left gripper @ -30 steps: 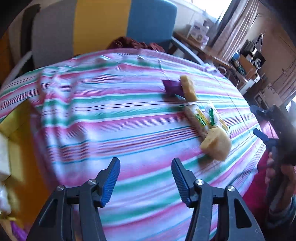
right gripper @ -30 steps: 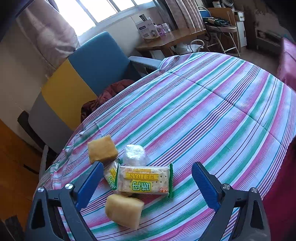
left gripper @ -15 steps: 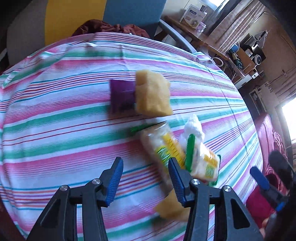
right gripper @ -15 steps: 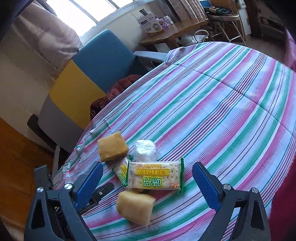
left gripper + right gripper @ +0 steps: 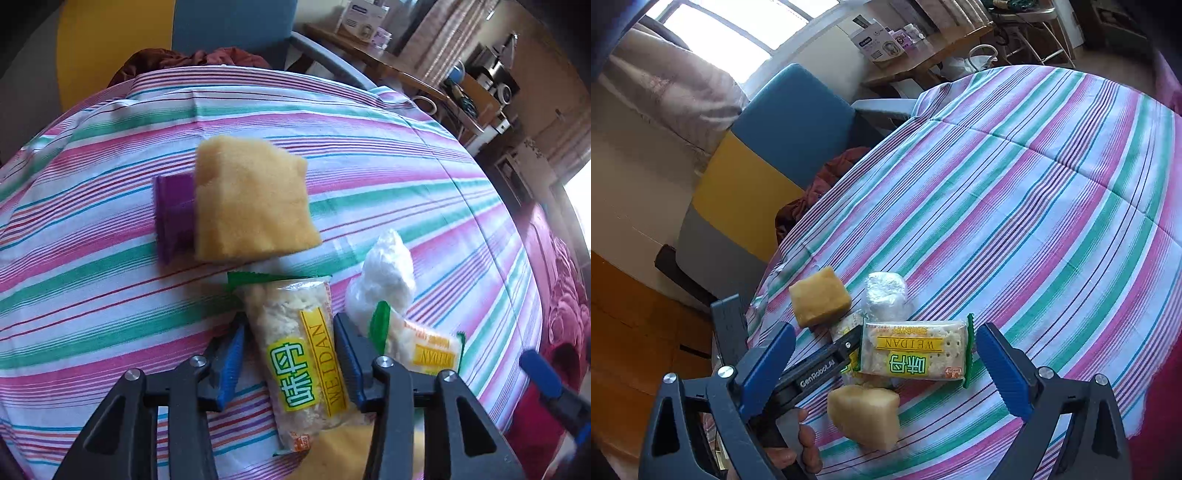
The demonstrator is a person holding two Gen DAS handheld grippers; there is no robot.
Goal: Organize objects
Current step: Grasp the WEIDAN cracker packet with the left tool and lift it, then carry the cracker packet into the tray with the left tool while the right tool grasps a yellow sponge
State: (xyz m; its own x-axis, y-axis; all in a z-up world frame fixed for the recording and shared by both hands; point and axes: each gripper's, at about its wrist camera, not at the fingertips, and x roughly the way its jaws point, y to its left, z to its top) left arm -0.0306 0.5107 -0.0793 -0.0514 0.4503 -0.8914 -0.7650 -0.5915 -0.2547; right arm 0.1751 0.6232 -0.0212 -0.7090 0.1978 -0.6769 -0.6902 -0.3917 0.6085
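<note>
Two WEIDAN cracker packs (image 5: 303, 354); closing left gripper (image 5: 288, 354) straddles one, right gripper (image 5: 886, 369) gapes.

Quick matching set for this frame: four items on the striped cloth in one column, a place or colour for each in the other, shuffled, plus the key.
Items
1. cracker pack
2. purple packet
3. white wrapped bundle
4. upper yellow sponge cake

Descriptions
A. partly tucked under a yellow block
B. lies between the fingers of the left tool
C. crinkly clear wrap, beside the second cracker pack
D. rests over one edge of the purple item

Pairs: 1-B, 2-A, 3-C, 4-D
</note>
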